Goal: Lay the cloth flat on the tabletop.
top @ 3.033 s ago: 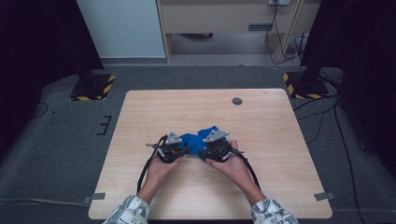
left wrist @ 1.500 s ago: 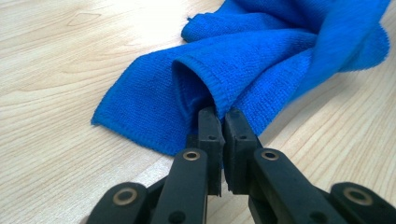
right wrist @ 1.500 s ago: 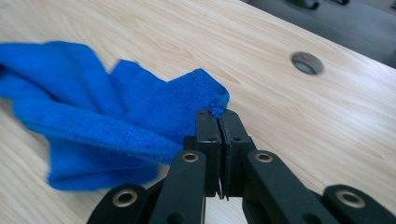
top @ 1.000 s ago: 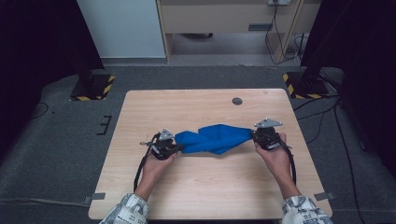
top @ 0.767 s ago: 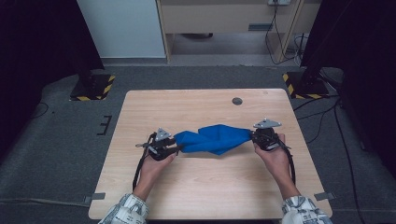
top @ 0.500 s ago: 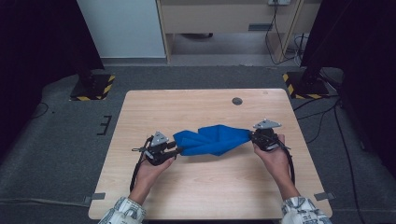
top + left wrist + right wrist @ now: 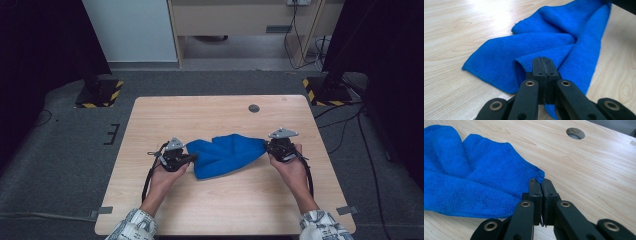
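High view first: your left gripper [image 7: 191, 158] and right gripper [image 7: 266, 145] sit at opposite ends of a crumpled blue microfibre cloth [image 7: 225, 154] lying on the pale wooden table [image 7: 210, 112], near its middle. The cloth's long axis runs left to right across the table, rising slightly toward your right hand. A small round dark grommet hole [image 7: 254, 108] lies in the tabletop beyond the cloth, well apart from it. On the grey carpet, two black stands with yellow-striped bases flank the table's far corners.

Left gripper view: your black jaws are pressed together on a folded edge of the cloth [image 7: 554, 47]. It stretches away from the jaws in rumpled folds toward the upper right, with bare wood on both sides.

Right gripper view: your jaws are closed, pinching a corner of the cloth [image 7: 474, 182]; a tuft pokes out at their tips. The cloth spreads leftward, and the grommet hole [image 7: 575, 133] sits beyond on open wood.
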The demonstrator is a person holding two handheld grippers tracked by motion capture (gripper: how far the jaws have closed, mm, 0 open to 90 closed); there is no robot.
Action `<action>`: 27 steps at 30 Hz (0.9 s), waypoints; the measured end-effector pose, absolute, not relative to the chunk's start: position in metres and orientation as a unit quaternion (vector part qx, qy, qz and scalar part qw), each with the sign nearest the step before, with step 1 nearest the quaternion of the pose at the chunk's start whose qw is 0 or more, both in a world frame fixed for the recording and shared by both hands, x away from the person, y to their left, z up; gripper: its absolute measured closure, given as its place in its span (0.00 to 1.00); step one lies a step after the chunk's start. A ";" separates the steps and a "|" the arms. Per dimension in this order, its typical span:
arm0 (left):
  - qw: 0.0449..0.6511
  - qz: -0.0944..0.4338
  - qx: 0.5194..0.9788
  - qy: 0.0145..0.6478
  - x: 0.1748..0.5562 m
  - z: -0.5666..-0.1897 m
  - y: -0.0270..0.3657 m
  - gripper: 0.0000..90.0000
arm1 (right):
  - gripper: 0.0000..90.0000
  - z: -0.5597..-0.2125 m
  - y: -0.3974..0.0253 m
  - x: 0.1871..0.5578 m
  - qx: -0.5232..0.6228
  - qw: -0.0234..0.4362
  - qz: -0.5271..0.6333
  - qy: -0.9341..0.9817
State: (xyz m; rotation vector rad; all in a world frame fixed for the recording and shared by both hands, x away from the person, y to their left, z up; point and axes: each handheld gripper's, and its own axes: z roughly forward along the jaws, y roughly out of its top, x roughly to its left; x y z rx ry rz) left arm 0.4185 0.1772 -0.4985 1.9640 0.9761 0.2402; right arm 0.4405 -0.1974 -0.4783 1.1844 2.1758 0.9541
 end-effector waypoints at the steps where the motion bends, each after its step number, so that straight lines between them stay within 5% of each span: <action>1: 0.451 0.095 0.793 0.398 0.417 -0.499 0.177 1.00 | 0.98 -0.479 -0.197 0.441 0.433 0.240 0.348 0.796; 9: 0.456 0.132 0.793 0.382 0.389 -0.489 0.181 0.82 | 0.98 -0.477 -0.199 0.437 0.431 0.239 0.357 0.794; 27: 0.403 0.106 0.840 0.348 0.369 -0.518 0.154 0.60 | 0.98 -0.474 -0.200 0.433 0.428 0.236 0.372 0.789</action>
